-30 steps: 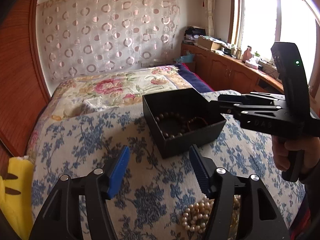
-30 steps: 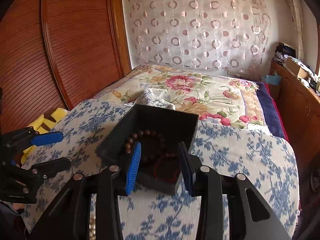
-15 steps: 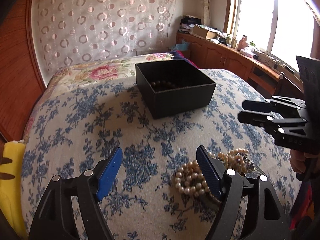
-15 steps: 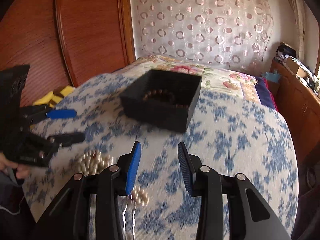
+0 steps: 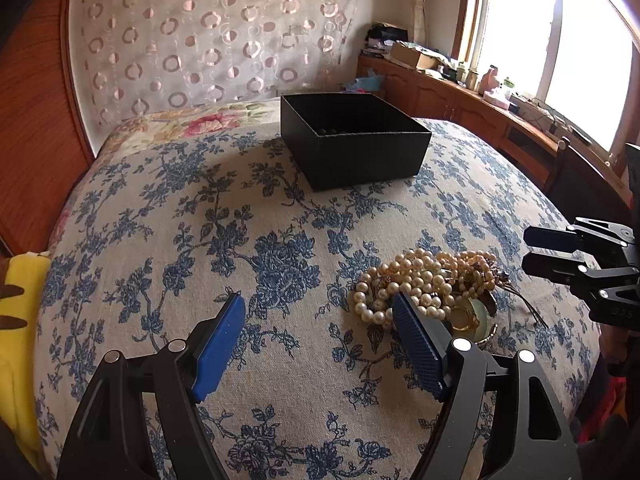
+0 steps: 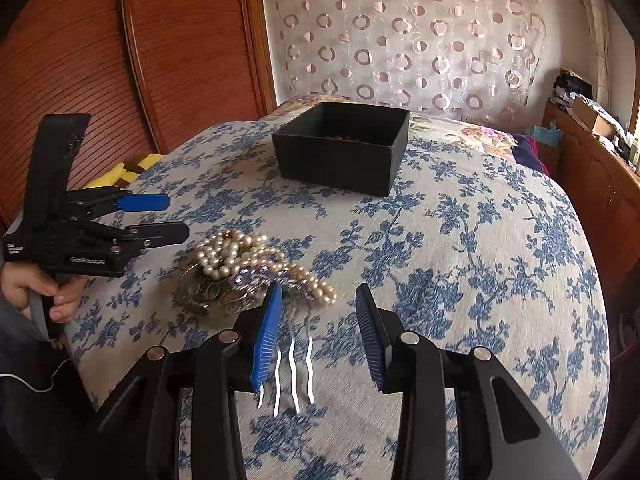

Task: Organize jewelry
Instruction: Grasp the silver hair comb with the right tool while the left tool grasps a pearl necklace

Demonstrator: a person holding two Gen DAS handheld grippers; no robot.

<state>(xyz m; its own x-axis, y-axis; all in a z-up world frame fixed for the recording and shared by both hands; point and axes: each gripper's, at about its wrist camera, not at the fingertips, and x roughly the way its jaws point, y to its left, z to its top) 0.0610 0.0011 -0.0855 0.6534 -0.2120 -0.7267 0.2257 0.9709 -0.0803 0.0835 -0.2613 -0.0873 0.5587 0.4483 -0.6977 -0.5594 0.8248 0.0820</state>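
An open black box (image 5: 352,144) stands on the bed's blue-flowered cover (image 5: 240,248) at the far side; dark beads show inside it. It also shows in the right wrist view (image 6: 342,148). A heap of pearl necklaces (image 5: 424,284) and other jewelry lies nearer, beside my left gripper's right finger. In the right wrist view the heap (image 6: 248,264) lies ahead-left, with a silver hair comb (image 6: 292,368) between my fingers. My left gripper (image 5: 318,320) is open and empty. My right gripper (image 6: 318,312) is open, low over the comb.
A wooden wardrobe (image 6: 120,60) stands left of the bed. A yellow cushion (image 5: 20,340) lies at the bed's left edge. A wooden cabinet with clutter (image 5: 460,100) runs under the window. A patterned curtain (image 5: 216,52) hangs behind.
Both grippers have drawn back from the black box and dropped toward the jewelry heap. The box now sits farther off and the heap is close in both views.
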